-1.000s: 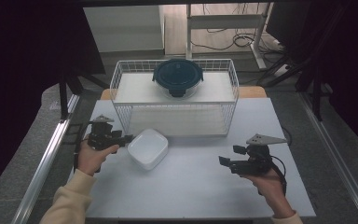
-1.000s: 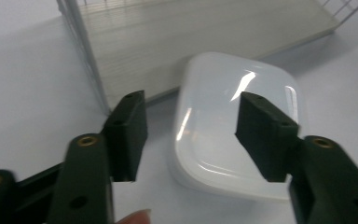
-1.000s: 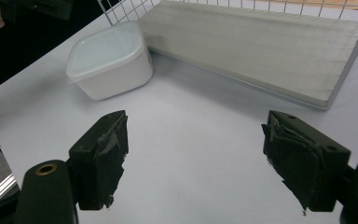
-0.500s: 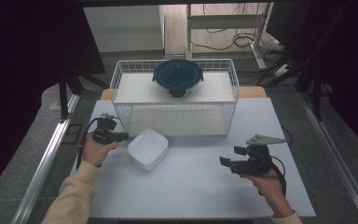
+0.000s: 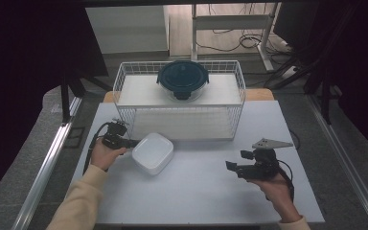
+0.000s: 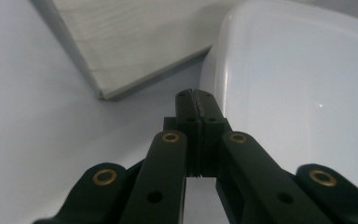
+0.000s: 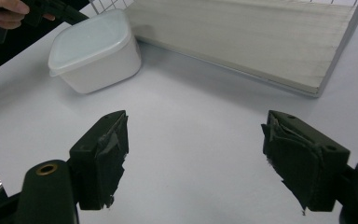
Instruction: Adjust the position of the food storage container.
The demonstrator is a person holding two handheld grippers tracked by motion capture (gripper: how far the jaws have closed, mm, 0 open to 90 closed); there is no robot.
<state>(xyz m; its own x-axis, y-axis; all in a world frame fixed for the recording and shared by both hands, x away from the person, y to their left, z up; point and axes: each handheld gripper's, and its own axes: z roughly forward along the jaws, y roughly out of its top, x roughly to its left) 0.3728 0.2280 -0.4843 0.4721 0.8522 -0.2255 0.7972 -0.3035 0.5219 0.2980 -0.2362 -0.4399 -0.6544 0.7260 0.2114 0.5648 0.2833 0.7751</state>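
The white lidded container [image 5: 153, 153] sat on the surface [image 5: 196, 191] just before the wire basket [image 5: 179, 98]. Our left gripper [image 6: 196, 100], jaws pressed together and empty, touched its edge; nudging needed low, steady contact. Our right gripper [image 7: 214, 158] waited wide open, empty.

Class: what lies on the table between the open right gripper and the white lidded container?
Nothing: from the right gripper to the white container only bare white table shows, in the high view and the right gripper view.

White table [image 5: 196, 191] set on grey floor [image 5: 359, 134]. Metal rail [image 5: 48, 167] is seen at 9 o'clock; a metal frame [image 5: 230, 21] and cables [image 5: 249, 43] at 12 o'clock. Surroundings are kept dark.
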